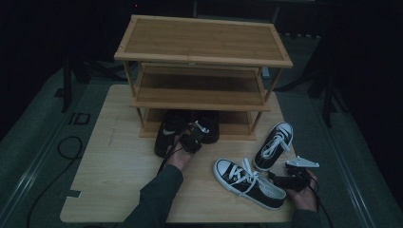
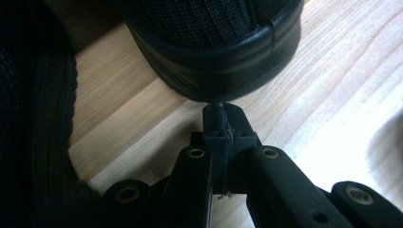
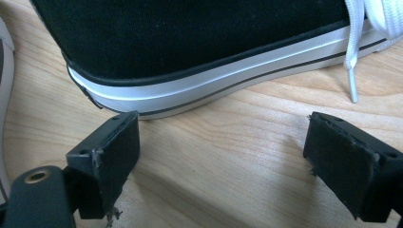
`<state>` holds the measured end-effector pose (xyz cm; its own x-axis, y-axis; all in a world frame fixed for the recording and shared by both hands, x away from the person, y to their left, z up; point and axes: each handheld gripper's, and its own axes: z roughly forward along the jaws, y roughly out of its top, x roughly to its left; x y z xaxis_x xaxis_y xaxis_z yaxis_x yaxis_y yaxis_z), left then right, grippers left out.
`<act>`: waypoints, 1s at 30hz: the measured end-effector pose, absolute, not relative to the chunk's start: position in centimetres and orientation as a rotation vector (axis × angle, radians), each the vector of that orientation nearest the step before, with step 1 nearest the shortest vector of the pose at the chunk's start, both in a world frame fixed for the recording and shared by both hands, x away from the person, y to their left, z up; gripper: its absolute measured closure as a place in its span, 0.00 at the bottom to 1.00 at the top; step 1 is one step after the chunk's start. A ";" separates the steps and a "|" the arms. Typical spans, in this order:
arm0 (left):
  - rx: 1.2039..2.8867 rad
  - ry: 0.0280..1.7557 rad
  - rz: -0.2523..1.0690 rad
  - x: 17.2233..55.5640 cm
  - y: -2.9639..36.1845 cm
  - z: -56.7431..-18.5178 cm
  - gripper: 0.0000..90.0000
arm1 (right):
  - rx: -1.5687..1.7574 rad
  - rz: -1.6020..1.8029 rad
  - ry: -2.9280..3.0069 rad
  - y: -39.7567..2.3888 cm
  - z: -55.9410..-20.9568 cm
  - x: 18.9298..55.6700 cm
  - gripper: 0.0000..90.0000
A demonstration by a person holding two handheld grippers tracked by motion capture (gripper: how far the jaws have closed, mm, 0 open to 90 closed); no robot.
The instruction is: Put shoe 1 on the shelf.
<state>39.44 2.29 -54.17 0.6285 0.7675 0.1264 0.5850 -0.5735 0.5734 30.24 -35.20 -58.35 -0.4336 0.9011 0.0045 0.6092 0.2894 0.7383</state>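
A three-tier bamboo shoe rack (image 1: 203, 57) stands at the far side of the wooden surface (image 1: 119, 175). A pair of all-black shoes (image 1: 167, 135) sits at its bottom tier, heels toward the person. The left gripper (image 1: 194, 135) is at those heels; in the left gripper view its fingers (image 2: 212, 128) are pressed together with nothing between them, their tips right at the rubber heel of the black shoe (image 2: 214, 52).

A black-and-white lace-up sneaker (image 1: 249, 183) lies on the surface nearer the person, toe pointing left, and its mate (image 1: 274, 145) lies just beyond it, angled toward the rack. The right gripper (image 1: 285, 180) sits at the heel end of the nearer sneaker. In the right gripper view its fingers (image 3: 111, 161) stand wide apart and hold nothing, just short of the sneaker's white sole (image 3: 223, 80); a white lace end (image 3: 350, 71) hangs down to the surface.
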 end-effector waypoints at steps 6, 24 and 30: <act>2.377 1.022 0.505 38.0 2.9 -54.2 0.99 | 1.353 0.951 2.149 -35.2 -58.4 30.2 0.13; 2.383 0.996 0.489 35.1 6.2 -54.0 0.99 | 1.353 0.951 2.149 -35.2 -58.4 30.2 0.13; 2.401 0.978 0.496 34.0 7.6 -54.0 0.99 | 1.352 0.951 2.149 -35.2 -58.4 30.2 0.13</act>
